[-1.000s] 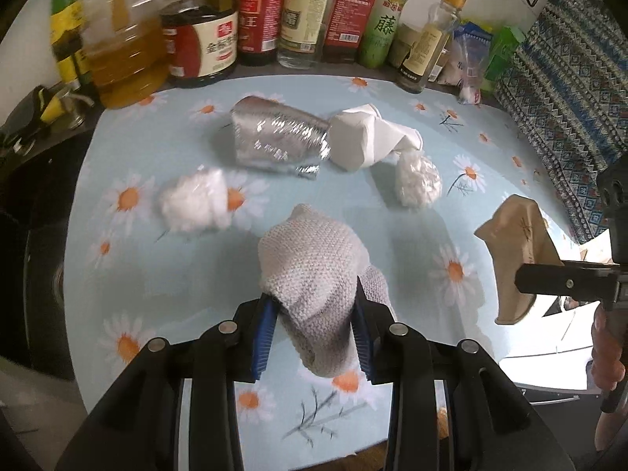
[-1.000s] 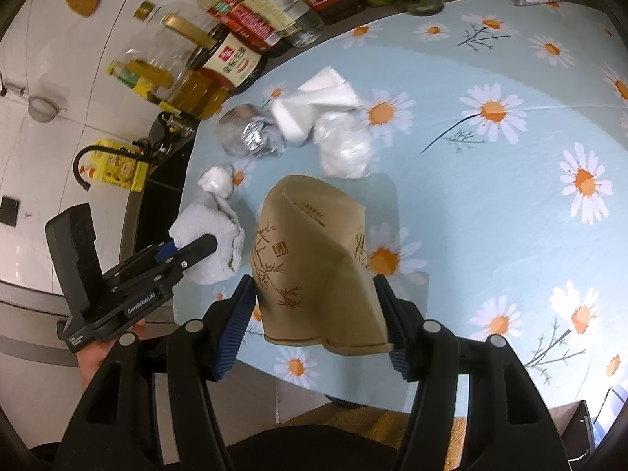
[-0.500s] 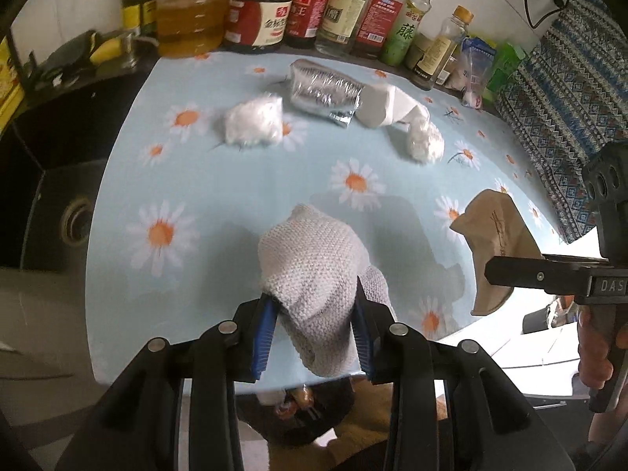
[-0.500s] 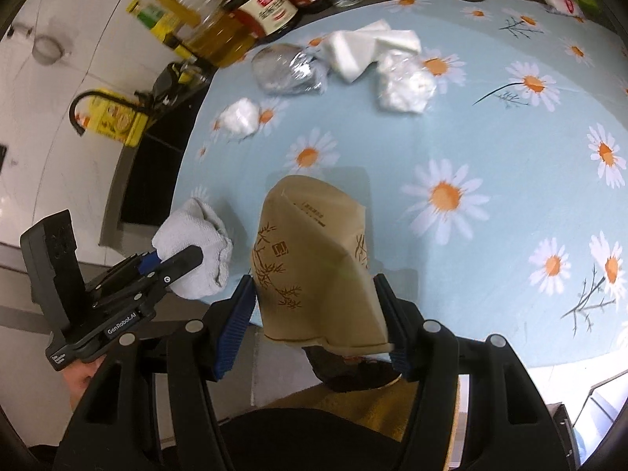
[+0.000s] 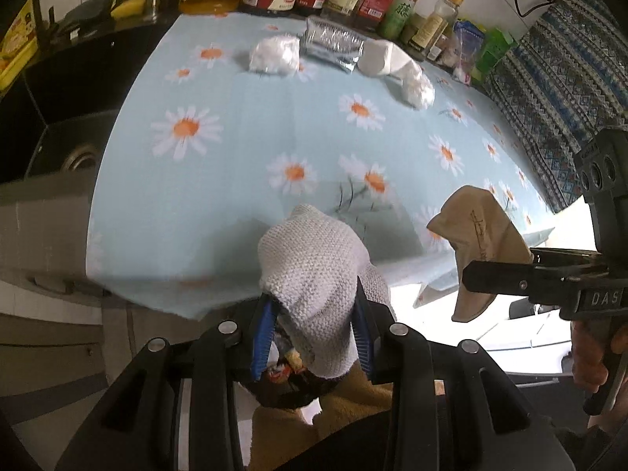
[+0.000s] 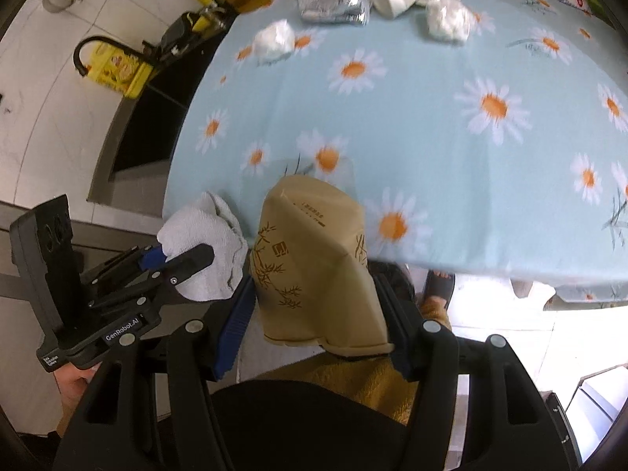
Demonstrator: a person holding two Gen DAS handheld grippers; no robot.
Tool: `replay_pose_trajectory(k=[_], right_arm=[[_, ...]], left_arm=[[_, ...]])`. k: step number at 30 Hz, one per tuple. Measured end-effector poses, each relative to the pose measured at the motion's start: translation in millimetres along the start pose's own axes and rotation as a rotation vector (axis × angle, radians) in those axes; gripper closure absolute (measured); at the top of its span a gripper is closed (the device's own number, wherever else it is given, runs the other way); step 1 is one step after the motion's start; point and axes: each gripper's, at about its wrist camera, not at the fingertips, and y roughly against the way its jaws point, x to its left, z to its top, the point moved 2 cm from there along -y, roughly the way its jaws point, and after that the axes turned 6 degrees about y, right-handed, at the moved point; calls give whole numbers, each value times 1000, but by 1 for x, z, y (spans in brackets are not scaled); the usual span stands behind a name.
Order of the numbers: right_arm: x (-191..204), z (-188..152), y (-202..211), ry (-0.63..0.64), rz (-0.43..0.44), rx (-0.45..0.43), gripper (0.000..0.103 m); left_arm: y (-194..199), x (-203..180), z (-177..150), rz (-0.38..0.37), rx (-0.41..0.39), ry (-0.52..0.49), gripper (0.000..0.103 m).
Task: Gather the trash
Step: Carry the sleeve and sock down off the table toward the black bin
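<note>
Your left tongs (image 5: 314,337) are clamped on the white rag (image 5: 314,286), off the table's (image 5: 235,165) near edge. Your right tongs (image 6: 314,314) are clamped on the brown paper bag (image 6: 314,259), just past that edge too.

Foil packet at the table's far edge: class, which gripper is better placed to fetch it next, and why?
Neither yet: the left gripper is shut on the white cloth, the right gripper on the brown paper bag. Once emptied, slightly the left; the foil packet lies nearer its centreline.
</note>
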Motion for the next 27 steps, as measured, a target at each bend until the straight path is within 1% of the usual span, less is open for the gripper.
replay_pose_trajectory(k=[8,15,20,27], right_arm=[[9,-35,-22,-31,-32,53,42],[2,-64,-54,-100,-43,128,42],[-2,-73,-66,-129,-39,150,42],[-9,-79,-79,-171,-17,163,42]], left_arm=[[-8,16,-37,-16,58,6,69],[-34,20,-71,-28,156,2,69],[-52,25,-91,-10,209,-3,69],[-61,31,-101,4,243,23,68]])
